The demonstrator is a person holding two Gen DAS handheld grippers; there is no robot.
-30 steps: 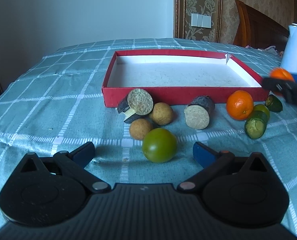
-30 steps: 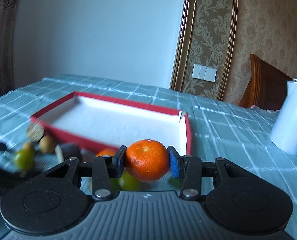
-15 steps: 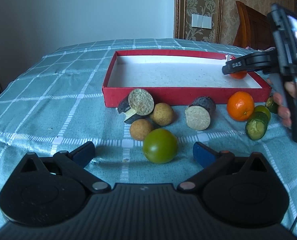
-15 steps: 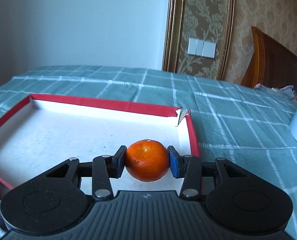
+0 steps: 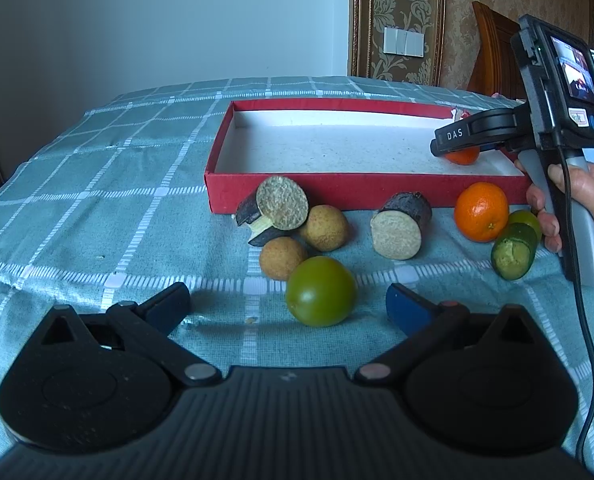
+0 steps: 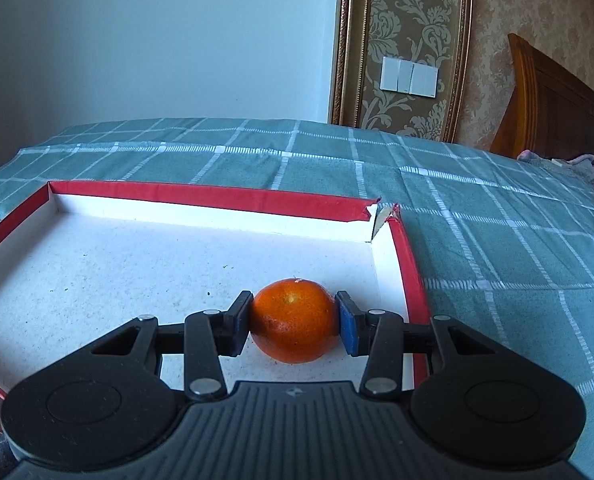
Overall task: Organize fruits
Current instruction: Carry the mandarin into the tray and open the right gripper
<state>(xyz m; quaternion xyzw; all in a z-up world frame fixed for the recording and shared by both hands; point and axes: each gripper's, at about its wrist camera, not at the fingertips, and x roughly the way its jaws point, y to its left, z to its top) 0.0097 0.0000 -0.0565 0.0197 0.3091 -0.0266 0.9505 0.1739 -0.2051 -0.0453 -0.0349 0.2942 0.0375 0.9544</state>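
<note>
Pinching a tangerine (image 6: 293, 320) low at centre frame, over the red tray's (image 6: 407, 256) right corner, the right claw (image 6: 295, 326) risks letting it roll if released high; the left claw (image 5: 287, 306) sits spread.

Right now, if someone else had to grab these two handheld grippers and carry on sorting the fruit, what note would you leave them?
Right gripper: shut on a small orange mandarin, low over the white floor of the shallow red cardboard tray, near its right wall. Whether it touches the floor I cannot tell.
Left gripper: open, holding nothing, the round green fruit in front of it.
Done: nothing released in the tray yet.
Left on the checked teal cloth: second orange mandarin, green fruit, two tan round fruits, two dark cut pieces with pale faces, green cut cucumber piece, with another small green fruit behind it.
</note>
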